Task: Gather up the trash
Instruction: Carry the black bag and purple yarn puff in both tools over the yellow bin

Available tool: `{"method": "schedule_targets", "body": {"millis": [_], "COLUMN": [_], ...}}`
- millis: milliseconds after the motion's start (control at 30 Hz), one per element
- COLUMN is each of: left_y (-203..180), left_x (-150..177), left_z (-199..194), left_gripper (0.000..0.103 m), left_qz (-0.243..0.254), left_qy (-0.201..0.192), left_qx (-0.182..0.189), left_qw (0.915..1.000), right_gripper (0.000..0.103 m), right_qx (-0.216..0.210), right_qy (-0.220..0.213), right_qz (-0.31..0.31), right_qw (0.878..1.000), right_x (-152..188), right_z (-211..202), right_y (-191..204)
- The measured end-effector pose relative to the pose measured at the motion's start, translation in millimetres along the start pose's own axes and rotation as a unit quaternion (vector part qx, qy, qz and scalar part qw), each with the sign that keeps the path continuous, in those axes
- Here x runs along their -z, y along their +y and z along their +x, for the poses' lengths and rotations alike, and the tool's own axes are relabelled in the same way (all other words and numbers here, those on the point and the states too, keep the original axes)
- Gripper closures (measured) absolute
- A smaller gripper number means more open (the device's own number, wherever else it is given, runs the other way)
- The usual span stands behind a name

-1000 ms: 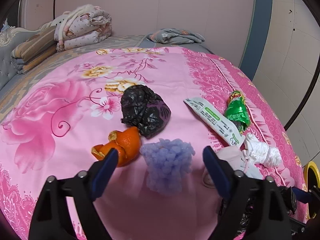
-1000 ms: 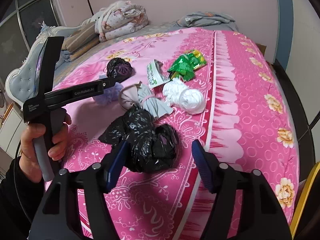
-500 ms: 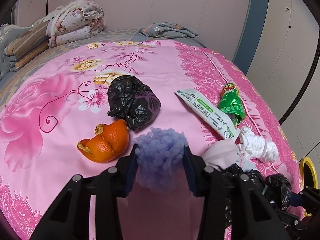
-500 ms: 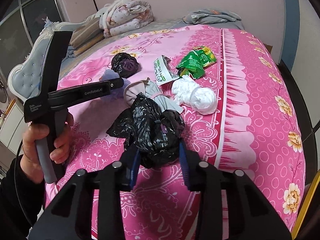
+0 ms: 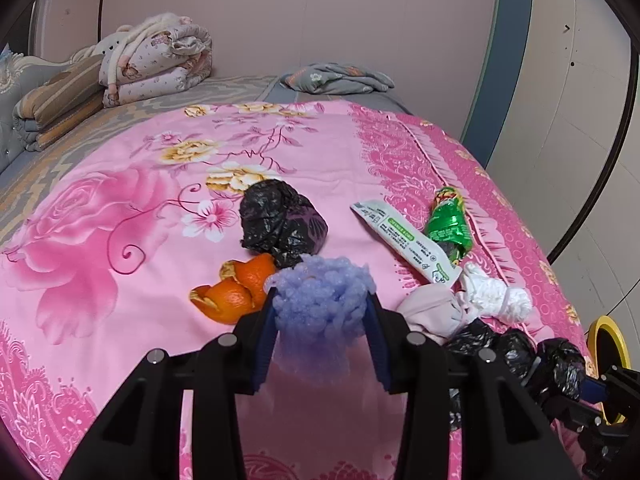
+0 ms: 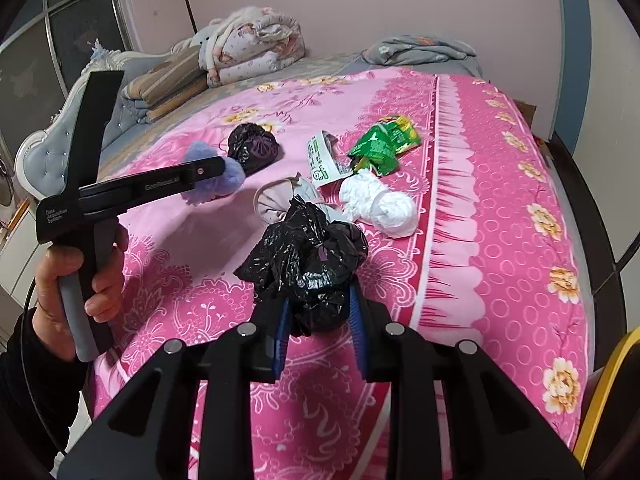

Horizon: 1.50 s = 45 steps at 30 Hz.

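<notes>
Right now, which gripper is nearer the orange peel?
Left. The left gripper, shut on the purple foam net, sits right beside the orange peel. The right gripper, holding the black bag, is farther off.

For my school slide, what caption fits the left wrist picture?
Left gripper, jaws shut on purple foam net, beside orange peel on the pink bedsheet.

Place: it was a bedroom in a home.
Bed: a pink flowered sheet (image 5: 120, 216) covered the bed.
Bedding: a folded quilt (image 5: 156, 60) and blankets (image 5: 56, 108) lay at the far end.
Headboard: it was padded and grey (image 6: 48, 148).
Walls: they were pale pink (image 5: 320, 20).
</notes>
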<state>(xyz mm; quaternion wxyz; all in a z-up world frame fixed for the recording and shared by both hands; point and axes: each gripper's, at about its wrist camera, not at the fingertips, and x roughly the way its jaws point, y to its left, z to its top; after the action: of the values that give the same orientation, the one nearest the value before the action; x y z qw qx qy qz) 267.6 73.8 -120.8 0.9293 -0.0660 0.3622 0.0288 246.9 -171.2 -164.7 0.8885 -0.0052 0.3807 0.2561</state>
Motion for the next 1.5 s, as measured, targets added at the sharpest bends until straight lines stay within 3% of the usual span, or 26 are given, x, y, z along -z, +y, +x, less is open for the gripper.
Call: {"method": "schedule_targets", "body": {"millis": [667,1500], "left_y": [-16.9,-115.4], "left_x": [-0.1,-28.3], "left_z": [-73.5,-135.7], "left_gripper": [0.065,0.065], "left_qz": [0.006,0.05], "left_qy": [-0.05,-0.096], "left_qx": [0.019,0.095], "left_qw": [0.9985,0.9895], "right_gripper": [0.078,0.078], "right_qx": [0.025,0.085], "right_qy": [-0.078,-0.173], "right_qz": [0.035,0.107], "right_qw": [0.996,0.975], "right_x": [7.9,12.8], "right_z": [-93.7,-199.0], "right_y": [-8.8,-52.1]}}
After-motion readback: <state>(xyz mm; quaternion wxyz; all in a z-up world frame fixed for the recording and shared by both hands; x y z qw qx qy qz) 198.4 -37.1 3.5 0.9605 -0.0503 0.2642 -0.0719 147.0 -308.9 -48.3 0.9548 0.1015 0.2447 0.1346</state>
